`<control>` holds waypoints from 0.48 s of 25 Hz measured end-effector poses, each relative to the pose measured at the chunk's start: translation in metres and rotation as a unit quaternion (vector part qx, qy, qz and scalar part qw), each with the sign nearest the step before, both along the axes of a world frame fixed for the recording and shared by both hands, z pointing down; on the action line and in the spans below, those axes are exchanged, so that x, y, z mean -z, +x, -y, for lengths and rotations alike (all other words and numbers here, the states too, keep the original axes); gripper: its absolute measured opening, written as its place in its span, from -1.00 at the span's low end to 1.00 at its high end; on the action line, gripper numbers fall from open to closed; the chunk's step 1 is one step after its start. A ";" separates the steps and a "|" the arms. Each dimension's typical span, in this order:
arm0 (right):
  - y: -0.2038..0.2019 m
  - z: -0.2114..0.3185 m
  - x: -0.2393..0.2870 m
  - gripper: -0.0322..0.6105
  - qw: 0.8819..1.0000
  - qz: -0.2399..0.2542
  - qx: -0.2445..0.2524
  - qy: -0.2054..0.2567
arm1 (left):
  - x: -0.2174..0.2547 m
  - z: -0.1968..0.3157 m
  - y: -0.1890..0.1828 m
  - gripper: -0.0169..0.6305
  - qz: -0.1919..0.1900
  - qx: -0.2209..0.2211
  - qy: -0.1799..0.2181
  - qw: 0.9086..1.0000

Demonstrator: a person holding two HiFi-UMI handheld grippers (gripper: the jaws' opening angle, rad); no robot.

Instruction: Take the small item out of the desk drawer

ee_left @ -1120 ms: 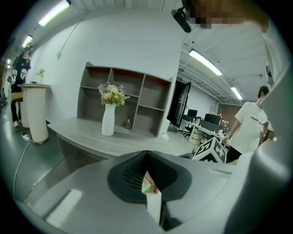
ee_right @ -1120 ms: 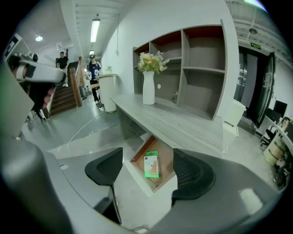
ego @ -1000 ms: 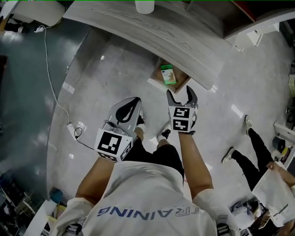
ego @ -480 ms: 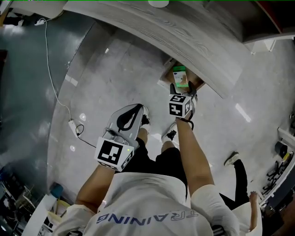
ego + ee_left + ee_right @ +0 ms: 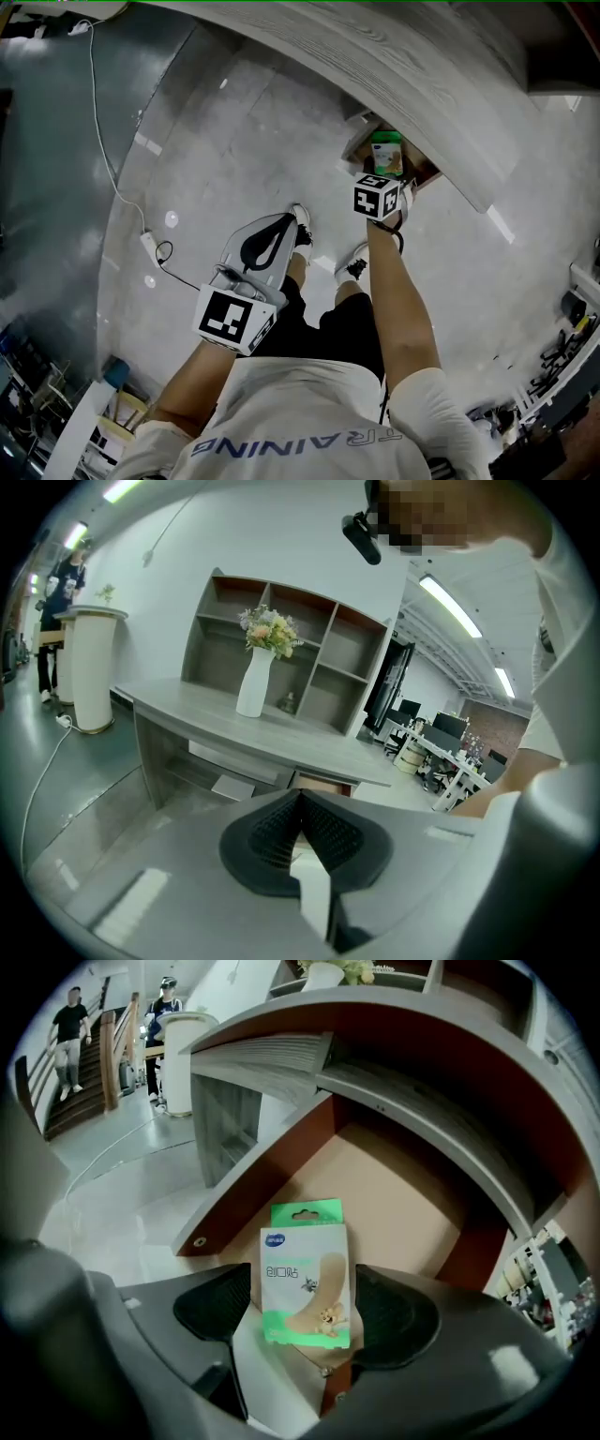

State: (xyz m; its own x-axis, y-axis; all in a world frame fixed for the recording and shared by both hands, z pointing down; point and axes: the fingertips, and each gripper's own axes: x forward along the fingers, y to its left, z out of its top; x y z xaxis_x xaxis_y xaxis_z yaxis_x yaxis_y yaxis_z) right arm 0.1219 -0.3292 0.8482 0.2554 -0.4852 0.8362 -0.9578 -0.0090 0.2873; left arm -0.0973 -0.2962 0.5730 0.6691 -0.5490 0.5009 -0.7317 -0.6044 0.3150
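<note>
- The pack [image 5: 305,1260] is lying in the open drawer [image 5: 403,1204].
- The right gripper [image 5: 305,1290] is set around it, fingers narrow and seemingly not yet squeezed.
- The left gripper [image 5: 300,801] is kept away from the drawer, fingers together, empty.
- Next, the pack must be squeezed and lifted out.

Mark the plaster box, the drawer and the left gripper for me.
plaster box [image 5: 305,1269]: right gripper view, middle of its front face.
drawer [image 5: 403,1199]: right gripper view, bare floor panel.
left gripper [image 5: 301,797]: left gripper view, where its closed jaws' tips meet.
</note>
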 end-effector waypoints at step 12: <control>0.005 -0.001 0.002 0.12 1.000 -0.013 0.002 0.000 | -0.005 -0.003 -0.012 -0.95 0.009 0.009 -0.007 1.000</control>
